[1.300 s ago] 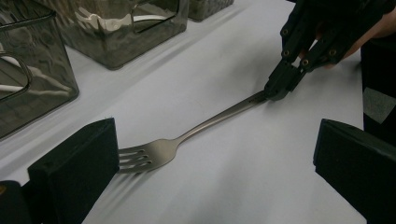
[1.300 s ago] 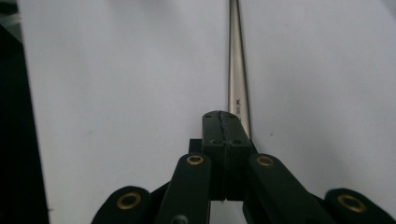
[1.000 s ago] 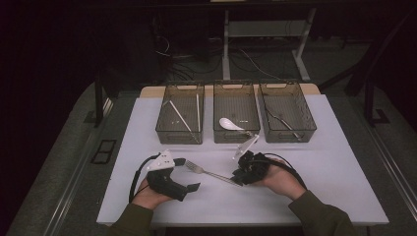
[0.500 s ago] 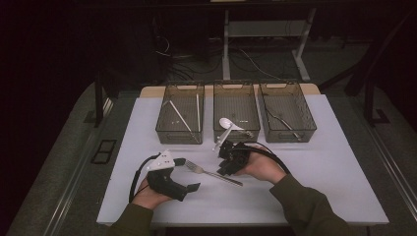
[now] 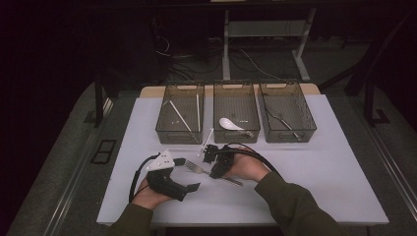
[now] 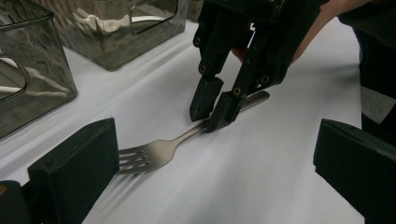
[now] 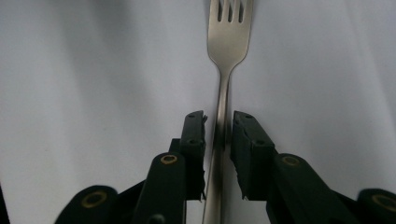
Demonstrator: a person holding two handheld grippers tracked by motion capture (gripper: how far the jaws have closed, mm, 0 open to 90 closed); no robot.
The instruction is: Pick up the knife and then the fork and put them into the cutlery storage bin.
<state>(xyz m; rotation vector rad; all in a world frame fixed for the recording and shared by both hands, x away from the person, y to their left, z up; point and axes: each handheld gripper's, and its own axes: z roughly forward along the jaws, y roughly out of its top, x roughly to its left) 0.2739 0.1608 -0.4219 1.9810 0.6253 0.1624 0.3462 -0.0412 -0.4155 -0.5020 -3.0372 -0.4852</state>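
The right hand-held gripper points down at the white counter with its two black jaws set astride the handle of a metal fork. In the right gripper view the fork's neck runs straight up between the jaws, its tines beyond the tips, and a thin gap shows on either side of the handle, so the jaws stand narrow around it without clearly pressing; they have just been closing. The fork lies flat on the counter, and in the left gripper view its tines sit just beside the left jaw of the left hand-held gripper, whose jaws stand wide apart with nothing between them. That gripper rests low over the counter in the person's left hand, aimed at the fork and at the right one. Beyond both grippers three clear bins stand in a row: the left bin holds pale sticks, the middle bin a white spoon, the right bin a metal utensil.
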